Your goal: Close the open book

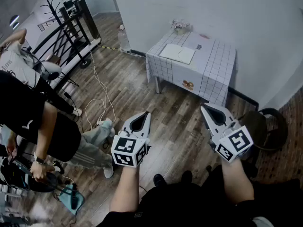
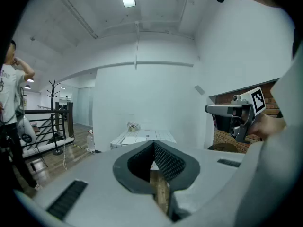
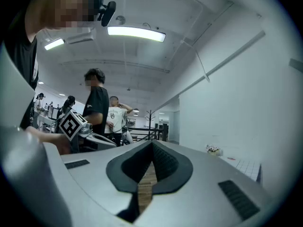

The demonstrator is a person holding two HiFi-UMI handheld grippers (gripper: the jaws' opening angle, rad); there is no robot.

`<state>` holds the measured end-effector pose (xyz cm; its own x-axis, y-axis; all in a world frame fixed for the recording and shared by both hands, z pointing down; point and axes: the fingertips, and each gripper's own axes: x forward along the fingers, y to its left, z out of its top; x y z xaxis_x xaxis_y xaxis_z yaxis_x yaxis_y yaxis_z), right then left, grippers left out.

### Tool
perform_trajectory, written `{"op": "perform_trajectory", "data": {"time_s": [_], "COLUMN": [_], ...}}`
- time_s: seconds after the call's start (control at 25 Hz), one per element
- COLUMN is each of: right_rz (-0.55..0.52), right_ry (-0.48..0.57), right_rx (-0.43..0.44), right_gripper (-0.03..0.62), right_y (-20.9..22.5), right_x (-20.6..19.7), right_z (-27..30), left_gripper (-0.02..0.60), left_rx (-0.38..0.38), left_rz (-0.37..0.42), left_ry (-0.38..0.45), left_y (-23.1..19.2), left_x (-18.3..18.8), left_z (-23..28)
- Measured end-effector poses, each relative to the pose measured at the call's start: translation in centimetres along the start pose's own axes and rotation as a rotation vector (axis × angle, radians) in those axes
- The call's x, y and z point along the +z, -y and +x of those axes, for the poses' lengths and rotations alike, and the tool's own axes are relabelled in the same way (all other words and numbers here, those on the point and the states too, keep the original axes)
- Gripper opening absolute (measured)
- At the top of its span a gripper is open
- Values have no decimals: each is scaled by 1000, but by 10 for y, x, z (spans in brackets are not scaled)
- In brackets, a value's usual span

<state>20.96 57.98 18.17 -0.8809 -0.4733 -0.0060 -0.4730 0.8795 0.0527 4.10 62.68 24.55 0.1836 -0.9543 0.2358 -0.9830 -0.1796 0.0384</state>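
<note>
An open white book (image 1: 177,53) lies on a small table with a checked cloth (image 1: 215,63) against the far wall, a few steps ahead of me. My left gripper (image 1: 145,113) and right gripper (image 1: 204,108) are held out side by side over the wooden floor, far short of the table. Both are shut with nothing between the jaws. In the left gripper view the jaws (image 2: 153,143) meet at the tip, with the book (image 2: 131,140) and table small behind them. The right gripper view (image 3: 152,144) looks past the table's corner (image 3: 246,164).
A small flower pot (image 1: 180,27) stands at the table's back edge. A dark round chair (image 1: 265,126) is at the right. White cables (image 1: 97,93) trail over the floor. People stand and crouch at the left (image 1: 28,108) near a black railing (image 1: 61,37). A bottle (image 1: 124,38) stands by the wall.
</note>
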Motion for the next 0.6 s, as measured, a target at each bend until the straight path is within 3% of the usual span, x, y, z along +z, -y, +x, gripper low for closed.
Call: {"op": "perform_trajectory", "data": {"time_s": [0.24, 0.6], "right_rz": [27, 2], "right_ry": [-1, 3], "right_rx": [19, 26], "right_gripper": [3, 3], "right_y": [-13, -60], "right_x": [0, 8], "right_z": [15, 57], "left_gripper": [9, 9], "left_rx": [-1, 16], "left_rz": [-3, 5], "left_ry": [-14, 0], "left_y": [-16, -72], "left_x": [-4, -8], "left_z": [-7, -45]}}
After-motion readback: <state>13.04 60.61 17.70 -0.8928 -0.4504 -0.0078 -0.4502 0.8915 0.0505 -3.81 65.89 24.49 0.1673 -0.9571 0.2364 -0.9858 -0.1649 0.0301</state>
